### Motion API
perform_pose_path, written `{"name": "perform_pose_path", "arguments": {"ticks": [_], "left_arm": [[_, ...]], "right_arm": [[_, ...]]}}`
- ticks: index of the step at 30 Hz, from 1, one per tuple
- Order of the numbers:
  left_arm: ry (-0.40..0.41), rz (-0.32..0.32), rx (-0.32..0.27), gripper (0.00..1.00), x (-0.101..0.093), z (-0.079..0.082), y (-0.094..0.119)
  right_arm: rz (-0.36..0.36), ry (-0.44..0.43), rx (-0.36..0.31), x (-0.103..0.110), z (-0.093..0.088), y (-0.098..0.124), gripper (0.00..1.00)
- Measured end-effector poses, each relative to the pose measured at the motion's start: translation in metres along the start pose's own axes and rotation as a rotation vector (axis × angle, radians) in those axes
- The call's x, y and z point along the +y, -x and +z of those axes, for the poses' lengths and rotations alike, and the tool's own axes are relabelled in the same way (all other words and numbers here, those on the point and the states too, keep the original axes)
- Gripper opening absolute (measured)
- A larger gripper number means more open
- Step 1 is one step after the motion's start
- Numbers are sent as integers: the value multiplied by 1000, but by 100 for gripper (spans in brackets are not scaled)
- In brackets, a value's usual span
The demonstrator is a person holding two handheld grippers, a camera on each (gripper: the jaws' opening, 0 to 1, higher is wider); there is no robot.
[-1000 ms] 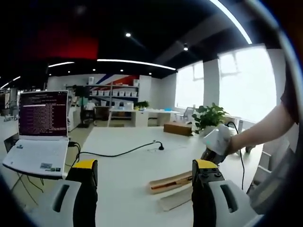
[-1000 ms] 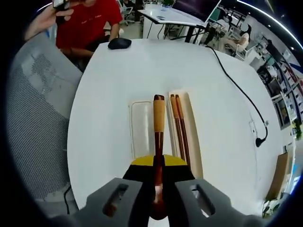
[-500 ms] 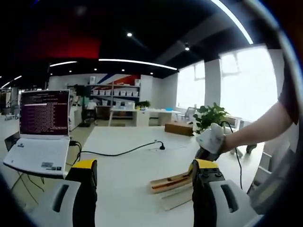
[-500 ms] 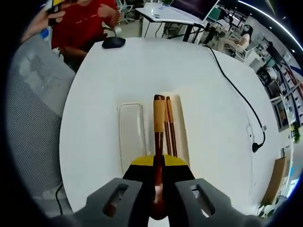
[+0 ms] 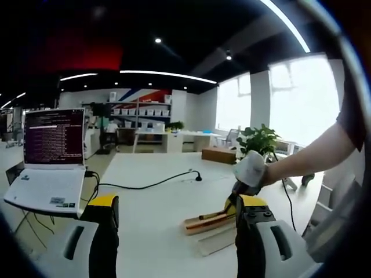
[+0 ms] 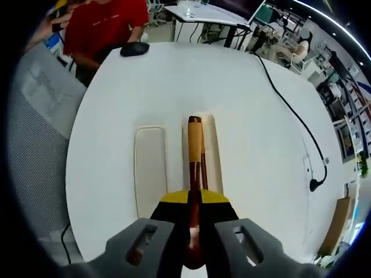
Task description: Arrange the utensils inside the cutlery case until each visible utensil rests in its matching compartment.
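Left tool [image 5: 174, 231]: jaws spread apart, nothing between them.
Right tool [image 6: 194, 200]: jaws clamped together, gripping.
Right arm [image 5: 307, 156]: outstretched, bare forearm, gloved hand.

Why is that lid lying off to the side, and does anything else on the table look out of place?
The pale lid simply lies flat on the white table beside the open cutlery case, not askew. The wooden-handled utensil isn't in the case yet: the right gripper holds it above the case. Nothing looks spilled or damaged.
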State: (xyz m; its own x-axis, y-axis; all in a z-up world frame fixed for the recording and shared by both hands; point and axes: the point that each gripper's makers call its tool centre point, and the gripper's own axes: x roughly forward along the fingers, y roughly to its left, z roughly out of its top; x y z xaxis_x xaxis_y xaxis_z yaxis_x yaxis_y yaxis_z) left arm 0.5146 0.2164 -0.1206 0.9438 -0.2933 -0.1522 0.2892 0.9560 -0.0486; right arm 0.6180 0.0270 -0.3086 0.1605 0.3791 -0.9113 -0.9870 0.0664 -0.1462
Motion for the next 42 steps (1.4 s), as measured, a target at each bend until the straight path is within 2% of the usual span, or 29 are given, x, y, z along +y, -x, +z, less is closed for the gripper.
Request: {"name": "perform_pose_path", "arguments": {"ticks": [13,30,42], "left_arm": [[6,2,12,85,1,-3,-2],[7,0,23,85,0,-6,-3],[12,5,28,85,2,-7,-3]], "right_arm": [[9,1,3,-10,1,-12,0],[27,2,-7,-12,13,-32,0],[34,-12,-1,-11,13,-39,1]]}}
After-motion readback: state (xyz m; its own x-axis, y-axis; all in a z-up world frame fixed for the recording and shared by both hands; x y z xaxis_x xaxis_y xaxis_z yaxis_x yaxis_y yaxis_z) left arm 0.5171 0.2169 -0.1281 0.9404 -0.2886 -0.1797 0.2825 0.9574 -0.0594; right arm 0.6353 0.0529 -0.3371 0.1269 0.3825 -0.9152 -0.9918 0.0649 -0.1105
